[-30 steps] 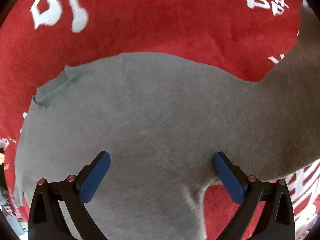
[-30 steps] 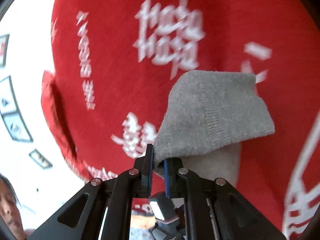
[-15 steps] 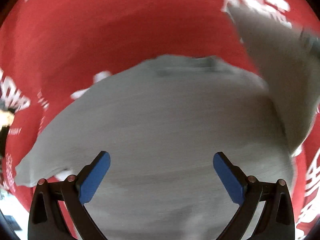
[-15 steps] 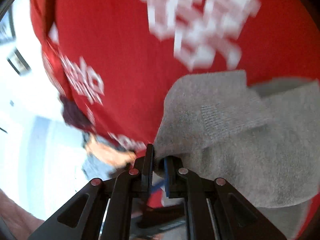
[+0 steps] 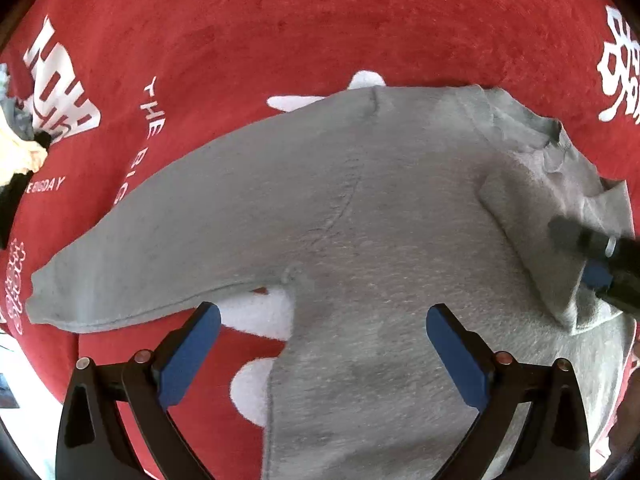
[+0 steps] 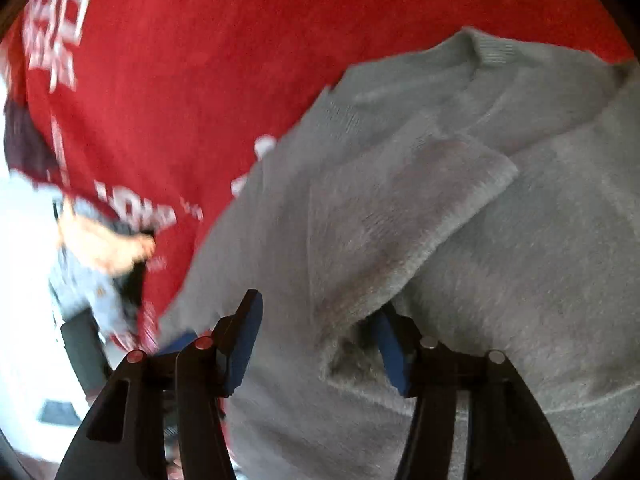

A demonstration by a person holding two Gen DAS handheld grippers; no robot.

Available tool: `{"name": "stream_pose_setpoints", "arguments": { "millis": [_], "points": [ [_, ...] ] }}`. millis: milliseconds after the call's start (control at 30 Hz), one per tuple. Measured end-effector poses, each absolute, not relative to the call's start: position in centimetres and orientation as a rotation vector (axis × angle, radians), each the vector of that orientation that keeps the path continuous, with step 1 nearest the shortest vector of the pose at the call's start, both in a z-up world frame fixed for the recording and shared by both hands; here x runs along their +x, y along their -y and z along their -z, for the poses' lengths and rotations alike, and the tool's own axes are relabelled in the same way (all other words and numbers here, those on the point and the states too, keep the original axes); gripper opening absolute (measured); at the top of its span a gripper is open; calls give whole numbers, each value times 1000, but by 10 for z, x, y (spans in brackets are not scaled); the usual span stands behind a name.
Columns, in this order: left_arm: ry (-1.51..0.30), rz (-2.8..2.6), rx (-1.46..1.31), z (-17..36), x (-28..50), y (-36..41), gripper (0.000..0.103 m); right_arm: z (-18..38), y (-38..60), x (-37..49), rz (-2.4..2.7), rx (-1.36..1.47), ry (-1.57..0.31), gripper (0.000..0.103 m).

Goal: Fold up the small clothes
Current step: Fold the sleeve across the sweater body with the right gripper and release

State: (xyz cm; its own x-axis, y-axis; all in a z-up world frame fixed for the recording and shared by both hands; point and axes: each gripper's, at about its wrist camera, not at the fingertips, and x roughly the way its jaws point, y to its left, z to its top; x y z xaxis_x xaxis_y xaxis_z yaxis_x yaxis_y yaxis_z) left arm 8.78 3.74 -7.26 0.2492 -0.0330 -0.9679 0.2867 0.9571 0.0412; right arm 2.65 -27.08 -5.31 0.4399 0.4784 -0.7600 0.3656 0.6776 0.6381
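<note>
A small grey sweater [image 5: 360, 220] lies flat on a red cloth. One sleeve [image 5: 132, 264] stretches out to the left. The other sleeve [image 5: 536, 236] lies folded over the sweater's body at the right. My left gripper [image 5: 322, 344] is open and empty just above the sweater's underarm area. My right gripper [image 6: 320, 340] is open, with the folded sleeve [image 6: 400, 216] lying loose between its fingers. The right gripper also shows at the right edge of the left wrist view [image 5: 600, 264].
The red cloth [image 5: 320, 32] with white lettering covers the surface all around the sweater. At the left edge of the right wrist view there is a person [image 6: 104, 248] beyond the cloth's edge, and pale floor below.
My right gripper carried the sleeve over the sweater's body and opened, letting it go. My left gripper swung left, so the outstretched left sleeve is now in its view.
</note>
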Motion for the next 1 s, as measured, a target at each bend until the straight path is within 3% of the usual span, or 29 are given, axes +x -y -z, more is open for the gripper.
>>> {"name": "stream_pose_setpoints", "arguments": {
  "millis": [33, 67, 100, 300, 400, 433, 500, 700, 800, 1000],
  "points": [
    [-1305, 221, 217, 73, 95, -45, 103, 54, 276, 30, -58, 911, -1149, 41],
    [-1303, 221, 209, 71, 96, -48, 103, 55, 279, 36, -35, 938, -1141, 10],
    [-1300, 220, 201, 68, 96, -51, 103, 52, 280, 40, -30, 930, -1135, 9],
    [-1287, 194, 195, 64, 99, -71, 103, 25, 174, 89, -147, 431, -1196, 14],
    [-1310, 158, 195, 69, 101, -82, 103, 43, 136, 83, -165, 279, -1276, 37],
    [-1316, 151, 220, 71, 100, -82, 103, 49, 125, 82, -162, 251, -1289, 38],
    [-1313, 149, 223, 71, 96, -87, 103, 47, 119, 81, -182, 298, -1292, 43],
    [-1301, 168, 186, 58, 94, -86, 103, 16, 192, 38, -95, 543, -1216, 43],
    [-1276, 204, 166, 51, 98, -72, 103, 24, 278, -15, 142, 829, -1166, 43],
    [-1301, 241, 180, 72, 109, -30, 103, 61, 367, -80, 350, 1137, -1100, 44]
  ]
}}
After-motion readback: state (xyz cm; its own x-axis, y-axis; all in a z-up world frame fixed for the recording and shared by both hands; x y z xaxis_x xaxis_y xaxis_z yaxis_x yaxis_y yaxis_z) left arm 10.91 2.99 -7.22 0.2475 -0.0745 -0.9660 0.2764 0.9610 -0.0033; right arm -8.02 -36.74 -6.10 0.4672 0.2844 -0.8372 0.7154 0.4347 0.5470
